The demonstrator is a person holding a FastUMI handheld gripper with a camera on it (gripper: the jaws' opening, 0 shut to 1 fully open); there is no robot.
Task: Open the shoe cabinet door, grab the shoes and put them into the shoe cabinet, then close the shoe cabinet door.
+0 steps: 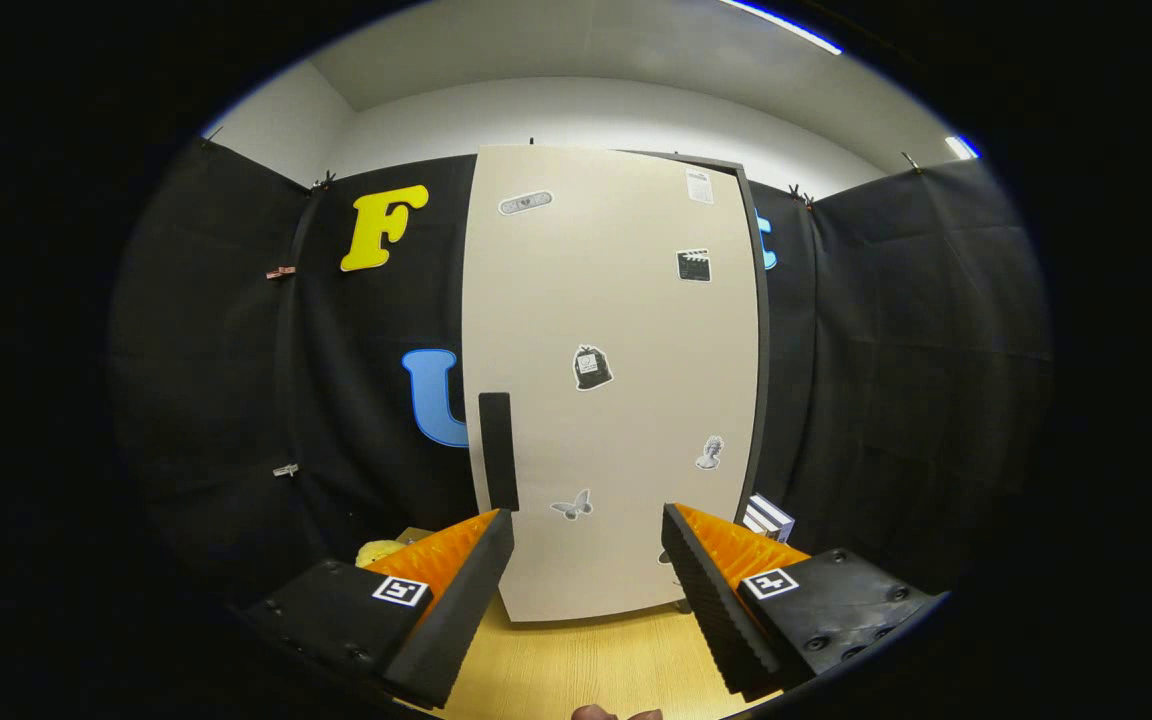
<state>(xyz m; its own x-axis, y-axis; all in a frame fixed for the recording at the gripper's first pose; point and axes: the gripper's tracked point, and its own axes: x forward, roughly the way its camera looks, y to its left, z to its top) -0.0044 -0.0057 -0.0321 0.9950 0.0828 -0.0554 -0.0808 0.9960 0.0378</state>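
Note:
A tall beige shoe cabinet (626,400) stands on the wooden table just ahead of my fingers, its door covered with several small stickers. The door looks shut or nearly so, with a dark frame edge showing along its right side. A black vertical handle (498,450) sits on the door's lower left, right above my left fingertip. My gripper (588,530) is open, its orange and black fingers (456,590) spread wide with nothing between them. Something small and yellow (381,550) lies on the table left of the cabinet, behind my left finger; I cannot tell what it is.
A black-and-white striped box (768,516) stands by the cabinet's lower right corner. The light wooden table top (576,660) runs from the cabinet's base toward me. Part of a hand (616,713) shows under the fingers. Black cloth walls close in behind and on both sides.

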